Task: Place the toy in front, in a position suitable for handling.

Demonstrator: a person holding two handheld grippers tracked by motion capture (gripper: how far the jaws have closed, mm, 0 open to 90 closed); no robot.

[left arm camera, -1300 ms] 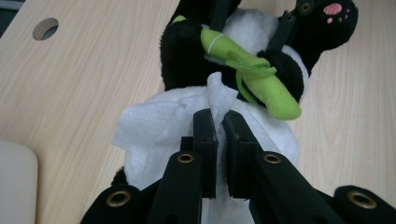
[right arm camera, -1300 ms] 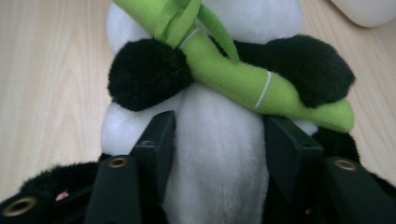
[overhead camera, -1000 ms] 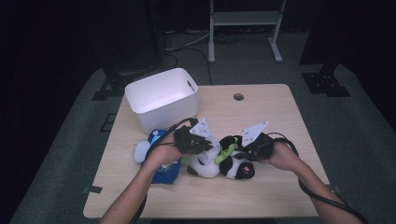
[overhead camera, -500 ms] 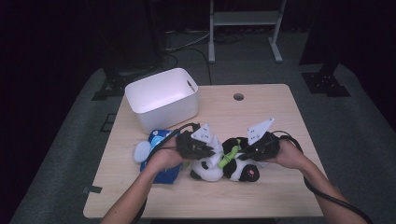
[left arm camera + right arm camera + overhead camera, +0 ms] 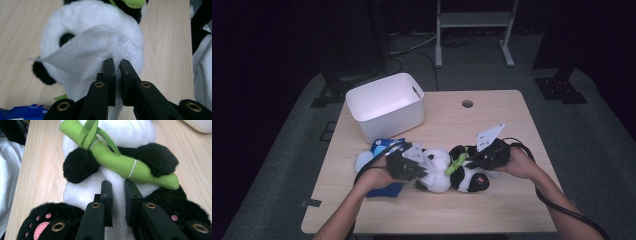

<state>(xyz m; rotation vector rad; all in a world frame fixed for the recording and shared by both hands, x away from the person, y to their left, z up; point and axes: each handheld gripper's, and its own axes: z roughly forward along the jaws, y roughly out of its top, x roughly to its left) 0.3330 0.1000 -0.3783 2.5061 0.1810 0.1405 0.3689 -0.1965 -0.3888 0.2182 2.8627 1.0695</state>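
A panda plush (image 5: 438, 176) lies on its back mid-table, hugging a green bamboo stick (image 5: 455, 164). My left gripper (image 5: 424, 167) comes in from the left. It is shut on a white wipe (image 5: 85, 50) that lies pressed on the panda's white head (image 5: 75, 17), just beside a black eye patch (image 5: 66, 38). My right gripper (image 5: 466, 164) comes in from the right, its jaws nearly together with the white belly fur (image 5: 117, 195) pinched between them. The bamboo (image 5: 120, 162) sits just beyond those tips, between two black paws. A foot with pink pads (image 5: 42, 225) lies at the jaws' left.
A white bin (image 5: 384, 105) stands at the back left of the wooden table (image 5: 492, 210). A blue pack (image 5: 384, 147) lies by the left hand, with something white (image 5: 361, 161) beside it. A round hole (image 5: 467, 104) is in the tabletop farther back.
My left gripper has slid with the wipe toward the table's near edge and slightly left over the panda's head. The right gripper has stayed on the belly.
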